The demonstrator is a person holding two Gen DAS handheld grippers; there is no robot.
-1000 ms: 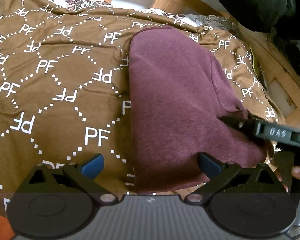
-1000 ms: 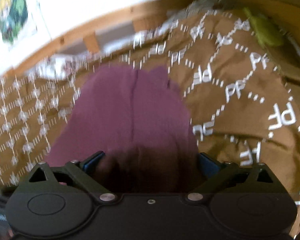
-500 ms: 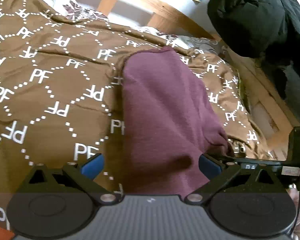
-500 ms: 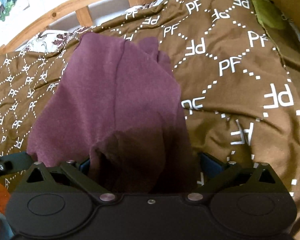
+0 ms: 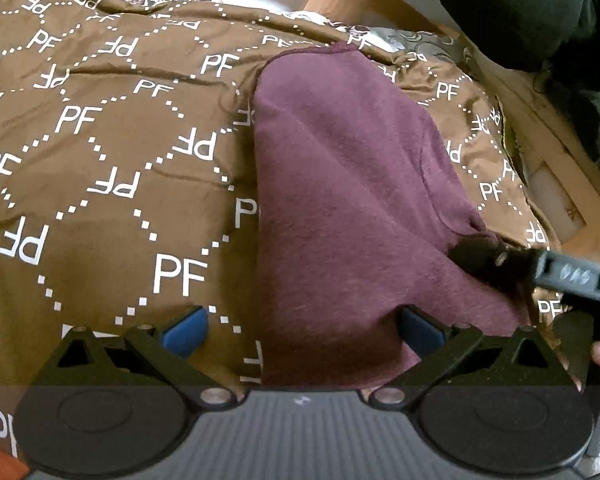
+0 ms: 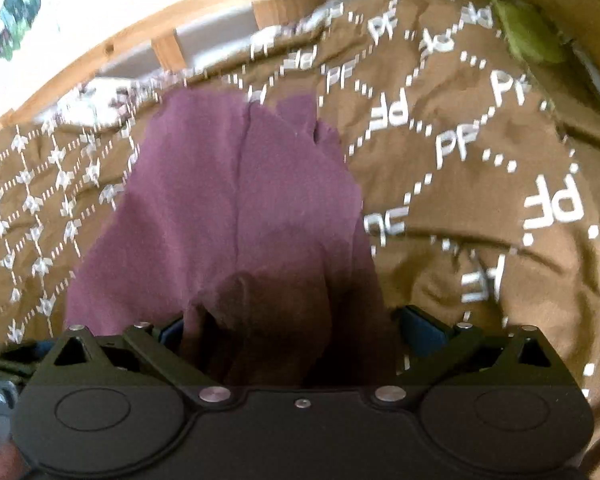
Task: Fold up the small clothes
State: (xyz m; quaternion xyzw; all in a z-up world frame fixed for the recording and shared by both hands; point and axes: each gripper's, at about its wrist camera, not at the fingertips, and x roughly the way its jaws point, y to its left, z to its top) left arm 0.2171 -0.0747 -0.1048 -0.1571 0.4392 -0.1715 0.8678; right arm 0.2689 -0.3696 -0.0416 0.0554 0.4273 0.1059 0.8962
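Left wrist view: my left gripper point(image 5: 302, 330) stands spread wide, its right pad at the near edge of the maroon garment point(image 5: 352, 200).
Ahead and left, the brown bedspread point(image 5: 100, 184) repeats "PF"; my right gripper point(image 5: 480, 258) reaches in from the right, touching the cloth.
Right wrist view, blurred: my right gripper point(image 6: 300, 330) is also spread, the garment point(image 6: 240, 200) bunched between its pads; "PF" lettering runs to the right.

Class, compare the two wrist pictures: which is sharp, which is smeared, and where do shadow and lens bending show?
Left wrist view: sharp; the maroon knit garment and brown quilted PF-lettered bedspread read crisply, though the wooden bed frame bows. Right wrist view: motion-smeared, lettering streaked, with deep shadow on cloth bunched at the right gripper.
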